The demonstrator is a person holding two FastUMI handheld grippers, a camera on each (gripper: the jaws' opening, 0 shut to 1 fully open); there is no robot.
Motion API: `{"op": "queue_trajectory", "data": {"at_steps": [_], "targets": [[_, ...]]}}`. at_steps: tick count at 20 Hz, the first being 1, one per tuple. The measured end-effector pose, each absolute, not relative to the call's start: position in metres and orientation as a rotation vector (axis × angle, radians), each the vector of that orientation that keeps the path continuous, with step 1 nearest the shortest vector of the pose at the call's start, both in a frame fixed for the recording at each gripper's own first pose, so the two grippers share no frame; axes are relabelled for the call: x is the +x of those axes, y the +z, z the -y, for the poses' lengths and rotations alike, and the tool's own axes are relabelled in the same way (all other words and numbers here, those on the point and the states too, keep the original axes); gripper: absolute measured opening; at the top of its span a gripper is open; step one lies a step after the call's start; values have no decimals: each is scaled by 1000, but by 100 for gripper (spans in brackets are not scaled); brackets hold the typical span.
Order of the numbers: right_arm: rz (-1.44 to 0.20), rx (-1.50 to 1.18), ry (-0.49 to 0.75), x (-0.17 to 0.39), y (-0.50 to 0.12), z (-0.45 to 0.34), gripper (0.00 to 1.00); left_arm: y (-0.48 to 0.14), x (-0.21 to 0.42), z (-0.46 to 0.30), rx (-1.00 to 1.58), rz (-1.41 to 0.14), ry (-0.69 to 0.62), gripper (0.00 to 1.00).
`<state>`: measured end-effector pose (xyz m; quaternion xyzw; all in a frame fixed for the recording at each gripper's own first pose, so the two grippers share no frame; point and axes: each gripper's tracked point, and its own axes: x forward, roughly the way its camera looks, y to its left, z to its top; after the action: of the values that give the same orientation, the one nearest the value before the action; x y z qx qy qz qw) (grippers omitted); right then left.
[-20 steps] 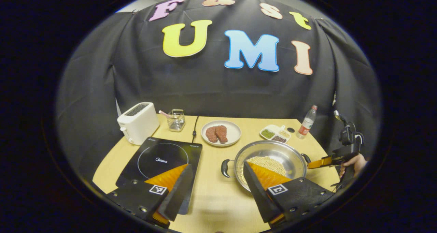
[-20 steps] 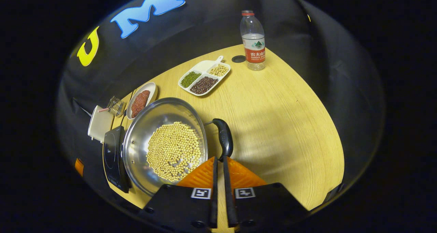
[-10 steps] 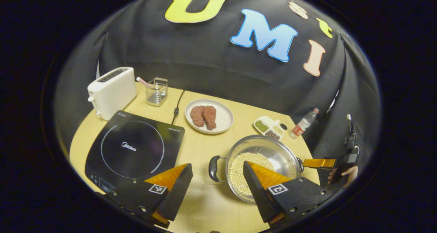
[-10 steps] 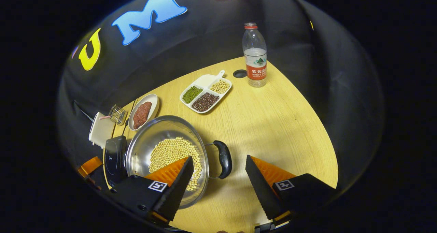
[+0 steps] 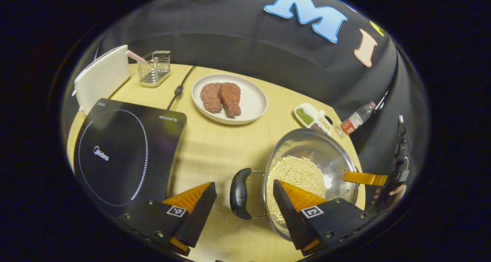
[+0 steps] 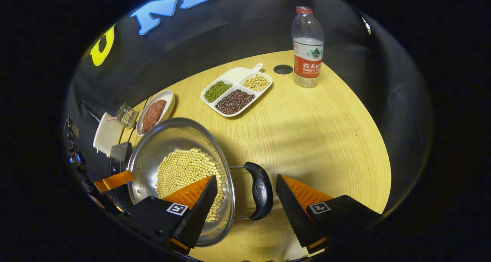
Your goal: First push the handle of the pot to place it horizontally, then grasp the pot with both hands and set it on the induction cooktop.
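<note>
Wooden tabletop (image 6: 314,139) under everything. Black cooktop (image 5: 122,150) off to the left side, nothing on it, well apart from the pot. Steel pot (image 5: 310,154) with pale beans in the bottom, sitting on the tabletop between cooktop and water bottle (image 6: 308,47), black loop handles sticking out on opposite sides. White toaster (image 5: 101,76) behind the cooktop, wire basket (image 5: 153,68) just beside it. Plate of meat (image 5: 230,99) near the back, divided bean tray (image 6: 238,91) by the bottle.

Left claw (image 5: 244,193) spread wide, one handle (image 5: 240,193) sitting in the gap, not touching either finger. Right claw (image 6: 246,187) also spread wide, straddling the other handle (image 6: 261,191), no contact either. Inner finger of each over the pot's rim.
</note>
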<state>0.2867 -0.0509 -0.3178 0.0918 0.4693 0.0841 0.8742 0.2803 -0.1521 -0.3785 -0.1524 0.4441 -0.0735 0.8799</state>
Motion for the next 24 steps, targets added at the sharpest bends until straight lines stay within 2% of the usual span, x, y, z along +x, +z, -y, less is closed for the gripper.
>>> {"op": "queue_trajectory", "data": {"at_steps": [1, 2, 5, 6, 7, 8, 10, 14, 15, 17, 18, 21, 23, 24], "targets": [[-986, 192, 178, 289, -322, 49, 93, -384, 281, 153, -320, -944, -155, 92], [-988, 197, 181, 291, -325, 48, 98, -389, 281, 153, -323, -955, -153, 89], [-1005, 216, 190, 294, -332, 42, 94, -398, 281, 162, -357, -981, -169, 92], [-1004, 221, 193, 296, -333, 40, 82, -400, 283, 164, -368, -980, -175, 87], [-999, 207, 185, 297, -335, 42, 86, -399, 285, 168, -379, -973, -177, 65], [-992, 180, 163, 301, -341, 49, 75, -401, 284, 168, -368, -986, -178, 61], [-1001, 198, 187, 296, -338, 48, 68, -403, 285, 168, -352, -993, -177, 53], [-1015, 221, 220, 291, -338, 47, 57, -404, 285, 170, -345, -1013, -195, 54], [-1020, 219, 219, 291, -339, 48, 56, -404, 285, 169, -350, -1012, -200, 50], [-1026, 213, 216, 287, -339, 48, 57, -403, 287, 169, -341, -1018, -199, 51], [-1023, 215, 208, 283, -336, 49, 55, -403, 288, 170, -335, -1019, -195, 48], [-1046, 225, 195, 271, -335, 51, 51, -399, 295, 173, -313, -1017, -215, 54], [-1037, 223, 175, 259, -323, 56, 53, -399, 298, 173, -319, -1018, -235, 54], [-1030, 218, 165, 251, -316, 59, 51, -401, 300, 169, -322, -1019, -247, 54]]}}
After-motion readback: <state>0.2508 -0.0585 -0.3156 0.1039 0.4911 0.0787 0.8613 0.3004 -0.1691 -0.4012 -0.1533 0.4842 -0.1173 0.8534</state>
